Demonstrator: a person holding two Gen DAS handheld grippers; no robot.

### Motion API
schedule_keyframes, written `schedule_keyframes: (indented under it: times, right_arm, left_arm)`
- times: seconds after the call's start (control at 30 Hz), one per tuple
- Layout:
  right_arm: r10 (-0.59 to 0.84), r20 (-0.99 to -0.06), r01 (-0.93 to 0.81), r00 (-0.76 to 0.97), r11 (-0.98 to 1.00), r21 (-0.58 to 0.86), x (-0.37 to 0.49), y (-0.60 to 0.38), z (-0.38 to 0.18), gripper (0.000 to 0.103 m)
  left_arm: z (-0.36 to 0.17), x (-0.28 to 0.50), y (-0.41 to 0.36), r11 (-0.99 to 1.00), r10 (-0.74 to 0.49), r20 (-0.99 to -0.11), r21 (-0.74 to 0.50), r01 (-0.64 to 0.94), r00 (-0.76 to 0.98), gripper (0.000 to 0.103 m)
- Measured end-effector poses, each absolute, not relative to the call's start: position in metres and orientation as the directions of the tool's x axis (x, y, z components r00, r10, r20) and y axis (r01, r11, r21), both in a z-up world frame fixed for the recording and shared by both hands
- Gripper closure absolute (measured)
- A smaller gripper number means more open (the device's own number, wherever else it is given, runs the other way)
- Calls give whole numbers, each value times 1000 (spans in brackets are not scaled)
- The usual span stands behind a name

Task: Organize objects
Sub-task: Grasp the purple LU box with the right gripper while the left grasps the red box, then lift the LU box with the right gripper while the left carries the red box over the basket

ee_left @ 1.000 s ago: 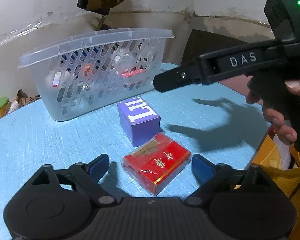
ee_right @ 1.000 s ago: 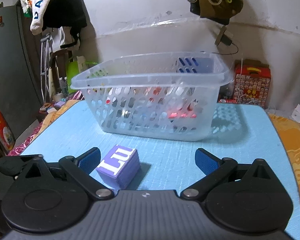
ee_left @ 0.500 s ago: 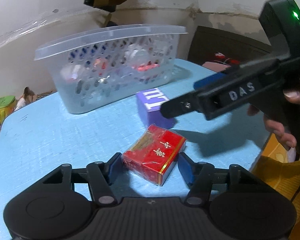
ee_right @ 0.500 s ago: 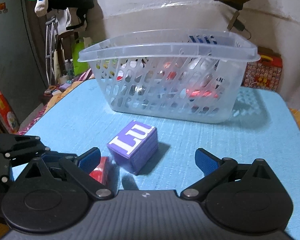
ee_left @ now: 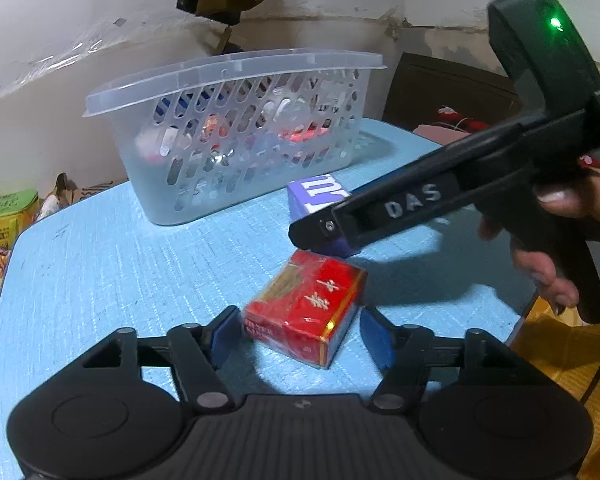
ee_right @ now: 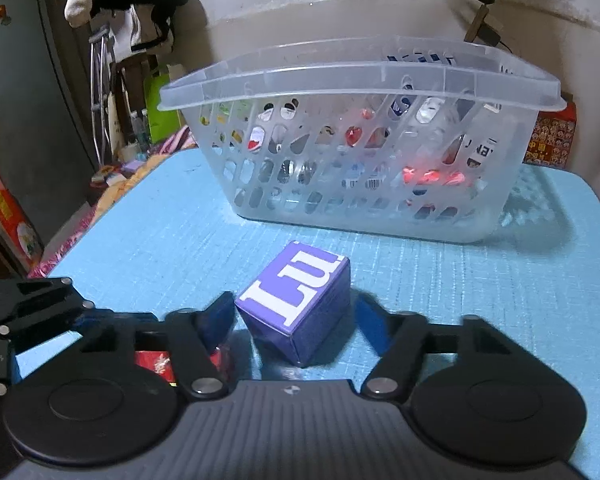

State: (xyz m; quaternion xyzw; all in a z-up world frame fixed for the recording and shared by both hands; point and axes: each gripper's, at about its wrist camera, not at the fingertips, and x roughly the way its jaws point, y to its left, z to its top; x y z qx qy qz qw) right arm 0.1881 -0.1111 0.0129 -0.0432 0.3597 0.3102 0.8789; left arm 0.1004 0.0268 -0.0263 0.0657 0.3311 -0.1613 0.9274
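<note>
A red cigarette pack (ee_left: 306, 312) lies on the blue table (ee_left: 100, 272) between the fingers of my left gripper (ee_left: 298, 338); the left pad touches it and a small gap shows at the right pad. A purple box marked "Lu" (ee_right: 298, 300) stands on the table between the fingers of my right gripper (ee_right: 296, 320), with its left pad at the box and a gap on the right. The purple box (ee_left: 320, 200) shows behind the right gripper's finger in the left wrist view. A clear plastic basket (ee_right: 360, 76) with several items stands behind.
The basket (ee_left: 236, 76) stands at the table's far side near the wall. My left gripper's body (ee_right: 28, 320) shows at the left of the right wrist view, with the red pack (ee_right: 152, 362) behind a finger. Clutter lies beyond the table's left edge.
Both grippers have narrowed around their boxes. The right gripper moved down and forward over the purple box. The left gripper advanced onto the red pack.
</note>
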Motion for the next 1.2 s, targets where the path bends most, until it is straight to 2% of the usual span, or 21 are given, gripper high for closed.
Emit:
schedule_keyframes:
  times: [0.27,0.37,0.5,1.2]
  right_arm:
    - [507,-681,-597,529,792,125,188,-109,11,50]
    - [498,-663,-594,559,799,99,185,-118,19,51]
    - [500,-639,-574,584,812,110,187,-137,29,52]
    - [515,-551,-553,656,825,113,182,-173,49,55]
  left_arm:
    - [-29,103,26,940,-253,-640,16,342,726,29]
    - [-28,101,26,941,-245,-632,29,338,736,41]
    - [-22,98,27,955,-188,-590,75,285,786,41]
    - [-12,99,36,963,-205,-560,29,266,803,41]
